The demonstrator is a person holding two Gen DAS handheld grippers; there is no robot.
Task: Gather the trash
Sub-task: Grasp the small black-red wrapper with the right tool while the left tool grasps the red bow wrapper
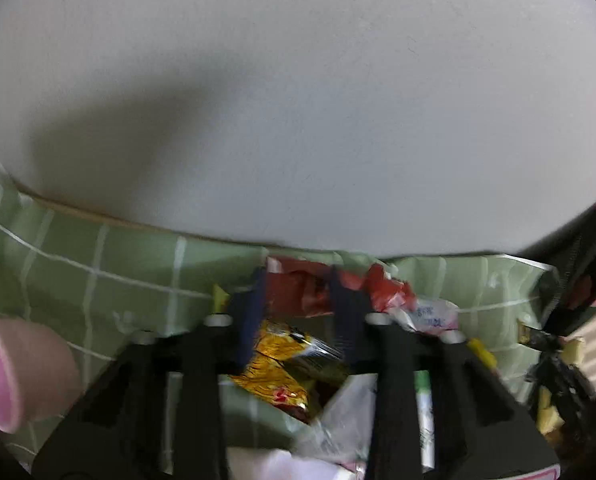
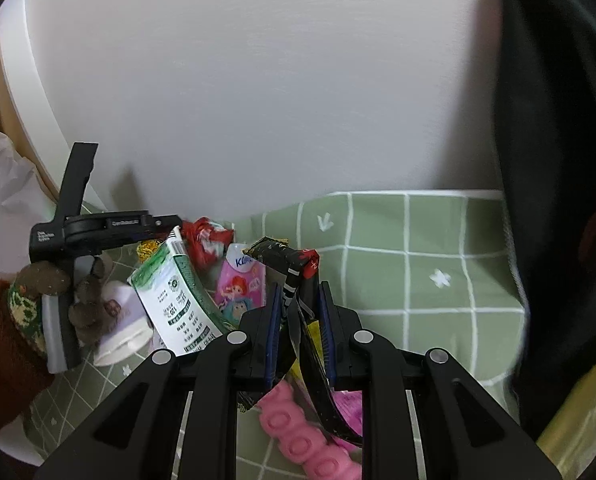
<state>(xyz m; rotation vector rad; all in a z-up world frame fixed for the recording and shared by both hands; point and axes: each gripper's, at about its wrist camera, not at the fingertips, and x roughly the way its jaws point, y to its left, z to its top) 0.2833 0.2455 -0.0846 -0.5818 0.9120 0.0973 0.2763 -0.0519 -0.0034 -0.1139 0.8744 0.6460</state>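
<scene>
Counting two grippers, we see the right gripper [image 2: 298, 300] clamped on one black crinkled foil wrapper [image 2: 293, 268]; the left gripper [image 1: 298, 292] pinches one red crumpled plastic wrapper [image 1: 298, 288].

Carton [image 2: 177, 300] left of tissue pack [image 2: 241, 284]

Black right gripper [image 2: 298, 312]: blue pads, silver pivot screws. Left gripper [image 1: 298, 312] alike; rust sleeve [image 2: 1, 344], camo cuff.
</scene>
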